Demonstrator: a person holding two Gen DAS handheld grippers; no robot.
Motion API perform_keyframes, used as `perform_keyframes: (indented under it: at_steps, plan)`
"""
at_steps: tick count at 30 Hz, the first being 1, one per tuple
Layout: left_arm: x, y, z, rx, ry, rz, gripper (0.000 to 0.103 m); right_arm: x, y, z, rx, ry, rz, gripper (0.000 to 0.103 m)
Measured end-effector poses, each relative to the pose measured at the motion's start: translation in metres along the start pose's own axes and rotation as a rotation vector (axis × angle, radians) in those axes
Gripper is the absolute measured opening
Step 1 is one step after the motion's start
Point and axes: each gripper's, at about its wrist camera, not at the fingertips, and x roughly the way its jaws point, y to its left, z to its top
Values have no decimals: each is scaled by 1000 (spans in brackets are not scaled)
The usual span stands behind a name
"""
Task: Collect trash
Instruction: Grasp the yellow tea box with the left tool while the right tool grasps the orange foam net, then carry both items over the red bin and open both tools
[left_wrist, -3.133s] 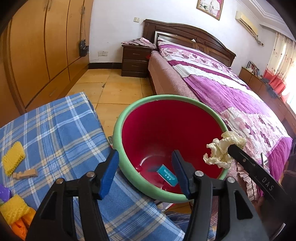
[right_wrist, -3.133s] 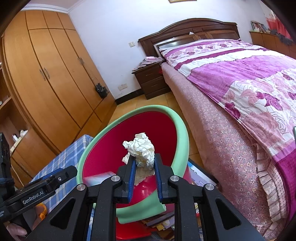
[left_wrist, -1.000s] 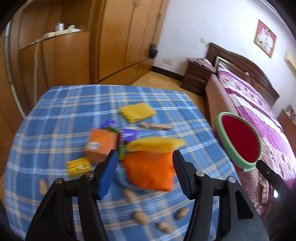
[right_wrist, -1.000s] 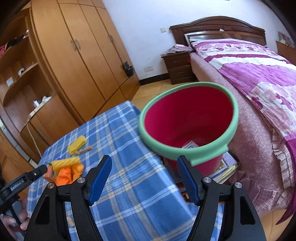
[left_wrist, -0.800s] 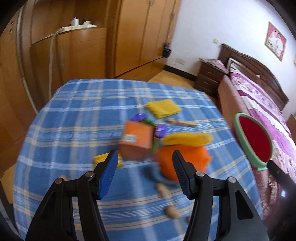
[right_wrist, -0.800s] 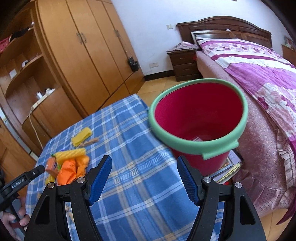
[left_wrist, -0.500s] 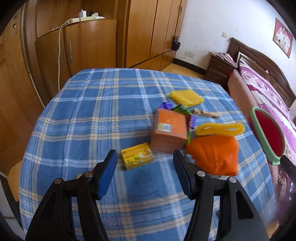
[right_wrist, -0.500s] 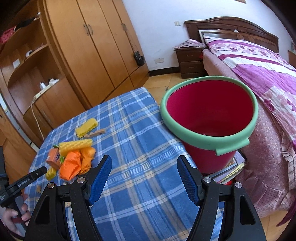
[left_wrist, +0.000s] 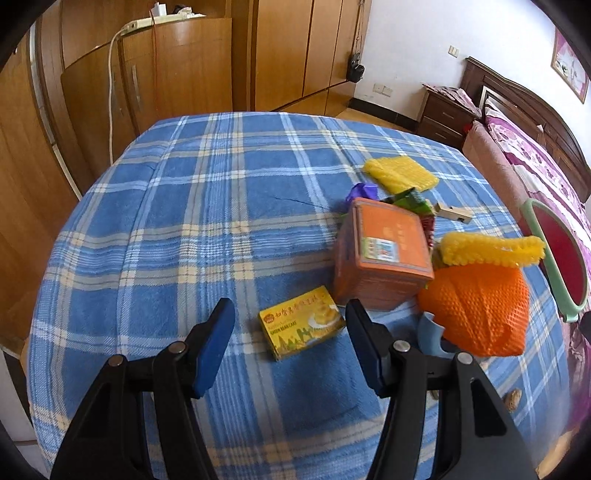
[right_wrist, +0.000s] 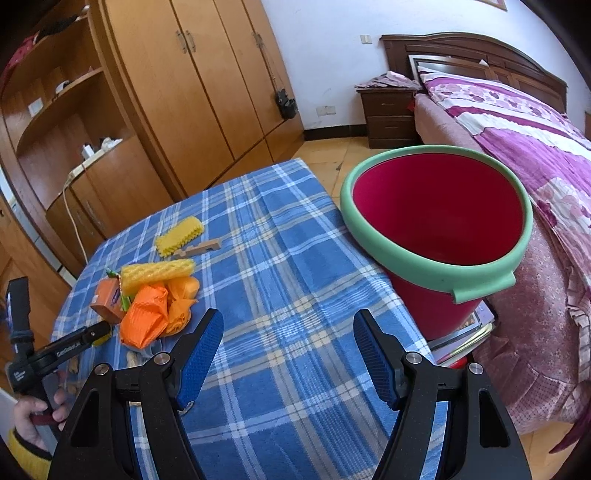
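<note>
A small yellow green-bean-cake box (left_wrist: 302, 322) lies on the blue plaid tablecloth (left_wrist: 207, 206), just ahead of my open left gripper (left_wrist: 290, 339) and between the lines of its fingers, untouched. Right of it stand an orange box (left_wrist: 384, 254), an orange foam net (left_wrist: 476, 310) and a yellow foam net (left_wrist: 491, 249). A red bucket with a green rim (right_wrist: 439, 206) stands off the table's right side. My right gripper (right_wrist: 288, 352) hangs open and empty over the cloth, left of the bucket. The left gripper's finger (right_wrist: 79, 341) shows beside the orange net (right_wrist: 147, 317).
A second yellow foam net (left_wrist: 400, 173), a wooden piece (left_wrist: 452, 212) and green and purple wrappers (left_wrist: 410, 197) lie farther back. Peanut shells (left_wrist: 513, 398) lie near the front right edge. Wardrobes stand behind the table, a bed (right_wrist: 524, 122) to the right.
The left gripper has swung from the orange net to the left and sunk toward the yellow box. The right gripper has drifted left, so the bucket sits farther right in its view.
</note>
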Motion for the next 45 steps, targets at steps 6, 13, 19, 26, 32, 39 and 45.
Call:
perform_keyframes:
  at_steps: [6,13,19,26,32,39,45]
  plan:
    - [0,1,-3,10,-15,14,56,4,8,0,-20,15,9,74]
    - [-7,5,-7,-38,-29,-22,49,11,31,3,-71,35,57,74]
    - [-22,13,-8,-111,-58,-46,49,19,63,7,-138,55,145,74]
    - [-32,18,-10,-135,-71,-22,49,40,99,4,-223,105,195,74]
    - [-36,19,-12,-146,-76,-22,49,60,118,-1,-253,139,207,67]
    - [-41,17,-14,-152,-84,-28,49,67,124,-9,-277,176,251,14]
    - [-53,9,-14,-139,-103,-41,49,46,122,-7,-271,127,302,6]
